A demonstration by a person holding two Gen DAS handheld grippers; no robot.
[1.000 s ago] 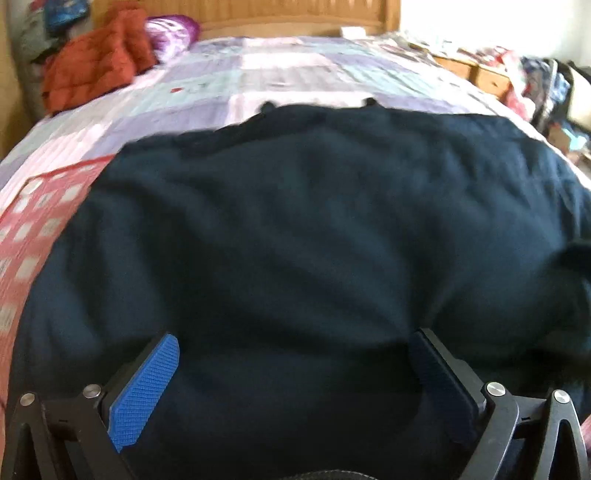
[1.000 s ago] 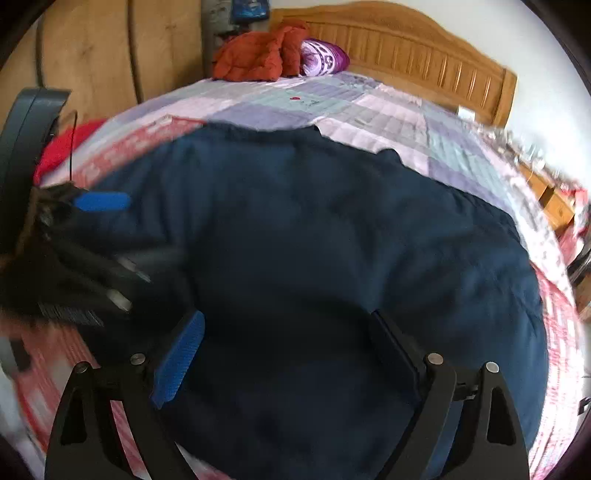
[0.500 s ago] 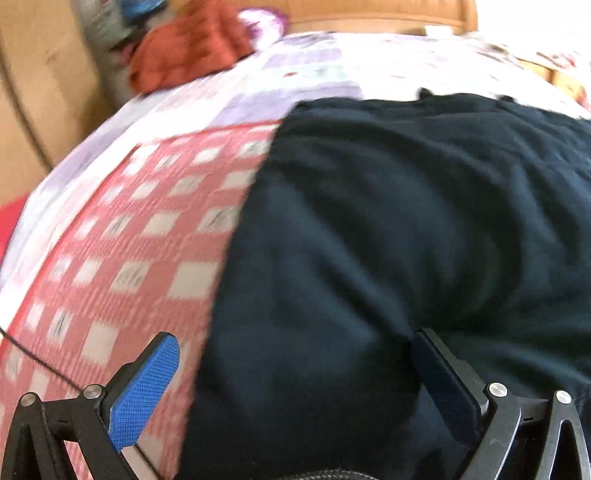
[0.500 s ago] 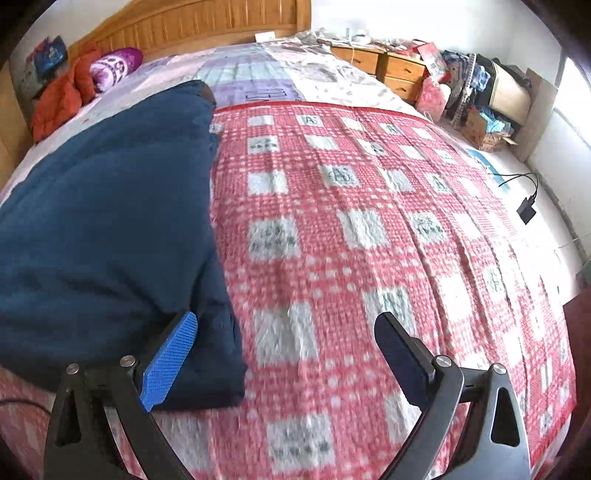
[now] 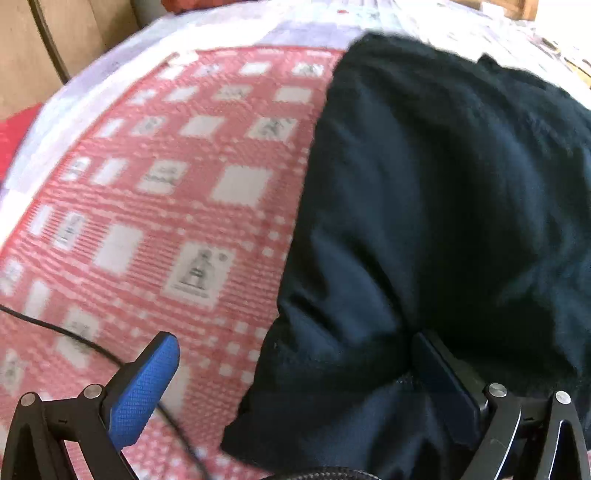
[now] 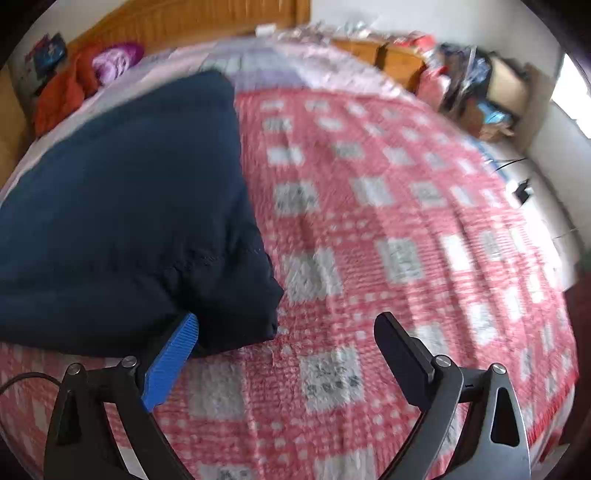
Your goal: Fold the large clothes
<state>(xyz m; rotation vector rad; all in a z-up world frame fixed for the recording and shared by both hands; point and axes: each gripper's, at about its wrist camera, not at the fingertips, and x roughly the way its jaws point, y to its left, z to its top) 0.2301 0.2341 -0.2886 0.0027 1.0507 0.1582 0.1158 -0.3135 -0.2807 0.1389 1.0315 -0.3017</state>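
Note:
A large dark navy garment (image 5: 443, 221) lies folded on a bed with a red and white checked blanket (image 5: 166, 221). My left gripper (image 5: 295, 376) is open at the garment's near left corner; the cloth edge lies between its fingers. In the right wrist view the garment (image 6: 122, 206) fills the left side. My right gripper (image 6: 288, 347) is open at the garment's near right corner, its blue left finger (image 6: 173, 358) touching the cloth, its black right finger over the blanket (image 6: 406, 240).
A black cable (image 5: 74, 339) runs across the blanket near my left gripper. An orange-red cloth (image 6: 62, 96) and a purple pillow (image 6: 114, 62) lie by the wooden headboard (image 6: 184, 22). Cluttered drawers and boxes (image 6: 461, 81) stand beyond the bed's right side.
Both grippers have swung outward from over the garment's middle to its near corners. The left view now shows the left edge, the right view the right edge. Both stayed open.

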